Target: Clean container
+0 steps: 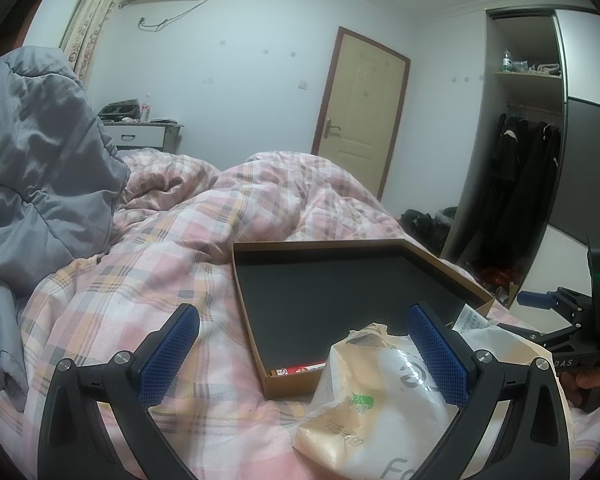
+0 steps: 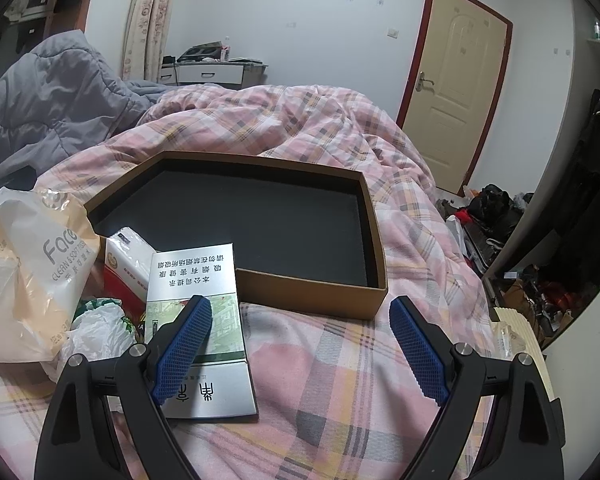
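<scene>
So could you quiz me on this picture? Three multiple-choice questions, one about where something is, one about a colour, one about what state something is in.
1. Where does the cardboard box sit?
A. on the plaid quilt
B. on the floor
C. on a shelf

2. What colour are the pads on the right tongs?
A. red
B. blue
C. yellow

3. How do the left tongs stand?
A. open, holding nothing
B. shut on the box
C. shut on the plastic bag

Answers:
1. A, pink plaid fabric surrounds the box on all sides.
2. B, both textured pads are clearly blue.
3. A, the fingers are wide apart, with the bag only lying below them.
</scene>
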The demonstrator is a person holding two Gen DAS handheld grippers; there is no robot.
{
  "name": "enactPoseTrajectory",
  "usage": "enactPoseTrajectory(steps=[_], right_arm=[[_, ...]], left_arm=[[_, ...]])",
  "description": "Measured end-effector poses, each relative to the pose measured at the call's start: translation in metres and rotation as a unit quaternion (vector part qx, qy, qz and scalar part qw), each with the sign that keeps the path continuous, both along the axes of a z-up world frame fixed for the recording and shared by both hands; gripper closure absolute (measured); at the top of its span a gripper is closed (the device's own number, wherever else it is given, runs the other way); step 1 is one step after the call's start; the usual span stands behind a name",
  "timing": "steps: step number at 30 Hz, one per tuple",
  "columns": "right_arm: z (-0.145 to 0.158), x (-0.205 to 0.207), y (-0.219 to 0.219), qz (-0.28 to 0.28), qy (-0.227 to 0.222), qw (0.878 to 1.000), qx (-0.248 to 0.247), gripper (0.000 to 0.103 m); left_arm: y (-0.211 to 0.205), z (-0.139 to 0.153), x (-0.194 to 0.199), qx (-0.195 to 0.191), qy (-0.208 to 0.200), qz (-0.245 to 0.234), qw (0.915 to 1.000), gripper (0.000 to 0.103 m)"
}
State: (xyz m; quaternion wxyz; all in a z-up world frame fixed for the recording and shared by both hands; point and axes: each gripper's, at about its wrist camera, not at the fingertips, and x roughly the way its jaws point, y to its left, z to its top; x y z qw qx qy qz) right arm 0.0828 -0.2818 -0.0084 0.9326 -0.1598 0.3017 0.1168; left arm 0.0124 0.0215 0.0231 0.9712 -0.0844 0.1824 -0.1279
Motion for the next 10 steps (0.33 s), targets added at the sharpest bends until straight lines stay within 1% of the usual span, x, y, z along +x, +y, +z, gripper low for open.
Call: enactPoseTrajectory(steps=[6,10], right_arm=[[-0.0003,-0.0002,0.0003,0.000,0.001,1.000,0.001,0.013],[-0.0010,-0.0002,0.0011,0.002,0.003,1.000,0.004,0.013]], left_arm=[[-0.0004,-0.0004,-0.0002,0.001,0.000,-0.001,1.0000,0.000],[-0.0027,0.0000,0.0004,0.008,0.001,-0.004,1.0000,0.000]])
